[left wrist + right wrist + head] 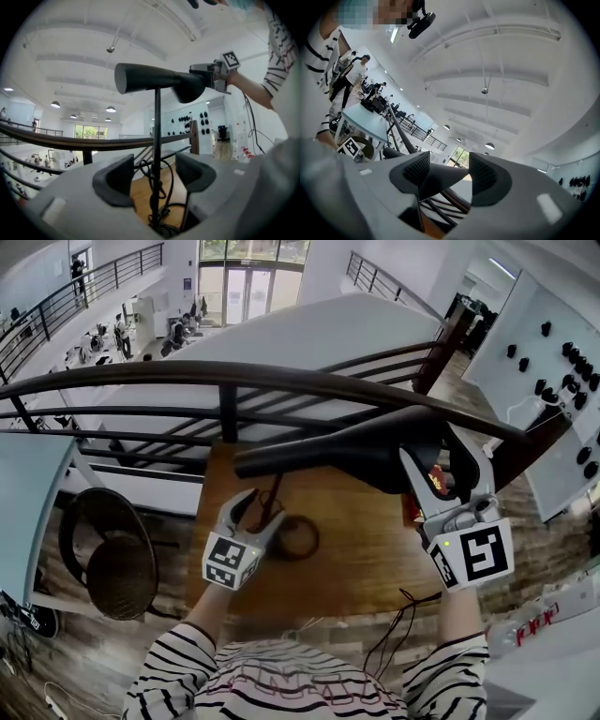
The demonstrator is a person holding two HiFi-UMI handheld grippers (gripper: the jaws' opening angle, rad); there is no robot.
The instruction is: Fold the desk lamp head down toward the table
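Looking down from the head view, I have a dark railing (225, 381) running across right behind the wooden table (366, 563). A round wicker chair (117, 573) sits off to the left, a white pegboard (562, 381) with black knobs to the right, and a power strip (544, 620) lies at the lower right. On the table a loop of black cable (298, 536) is coiled around the foot of the lamp, just beyond my left gripper (258, 512). That gripper is low over the table and pointing level. Its jaws stand apart with the thin lamp pole (157, 140) upright in the gap, and neither pad presses on it. The lamp head (347, 451) is up high, lying horizontal over the table's far edge. My right gripper (442, 474) is raised to it from the right, and its jaws are clamped on the head's wide end, whose dark body fills the gap between the pads. Striped sleeves (178, 676) show at the bottom.
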